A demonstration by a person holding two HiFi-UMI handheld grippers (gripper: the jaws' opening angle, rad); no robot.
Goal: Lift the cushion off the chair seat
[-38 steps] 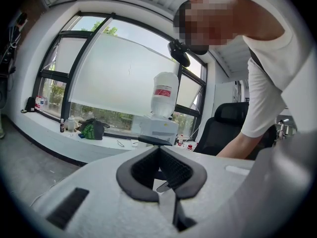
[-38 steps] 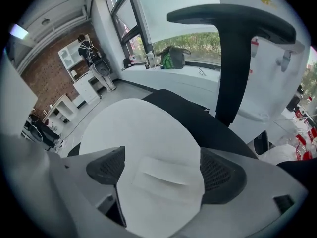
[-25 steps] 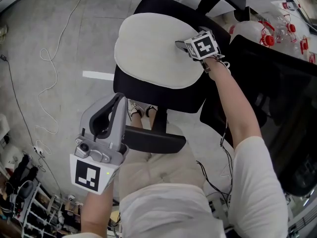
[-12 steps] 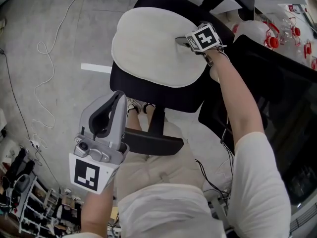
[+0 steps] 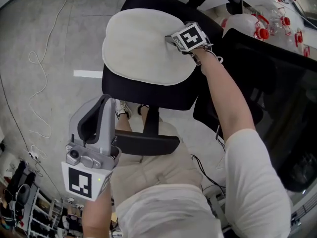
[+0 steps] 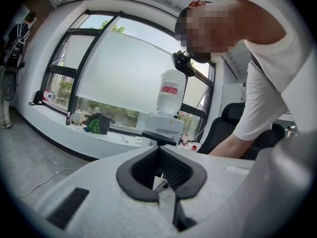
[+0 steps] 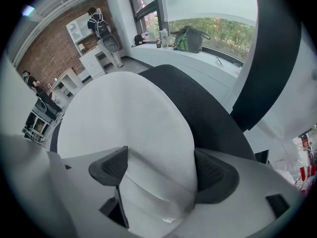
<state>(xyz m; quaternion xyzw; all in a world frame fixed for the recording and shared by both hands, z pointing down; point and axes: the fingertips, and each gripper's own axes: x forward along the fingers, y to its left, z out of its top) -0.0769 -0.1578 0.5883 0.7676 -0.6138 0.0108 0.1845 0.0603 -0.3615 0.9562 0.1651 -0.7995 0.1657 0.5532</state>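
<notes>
A pale oval cushion (image 5: 141,46) lies on the black chair seat (image 5: 148,90). My right gripper (image 5: 171,37) points steeply down at the cushion's right edge. In the right gripper view the cushion's edge (image 7: 133,123) fills the gap between the dark pads (image 7: 111,166) and creases there. These jaws have just been closing and now press on the cushion from both sides. My left gripper (image 5: 105,99) hangs low at the left, over the floor near the person's leg, with its jaws together and nothing in them. In its own view the left gripper (image 6: 161,150) faces a window.
A second black chair (image 5: 267,98) stands close on the right. The seat's armrest (image 5: 146,143) lies just below the seat, and the person's feet (image 5: 124,109) are under its front edge. A thin cable (image 5: 34,83) and a white tape strip (image 5: 88,74) lie on the grey floor.
The head view has drifted, so the chair sits a little further left and higher. The right gripper stays at the cushion's right edge. The left gripper sits slightly lower in the picture.
</notes>
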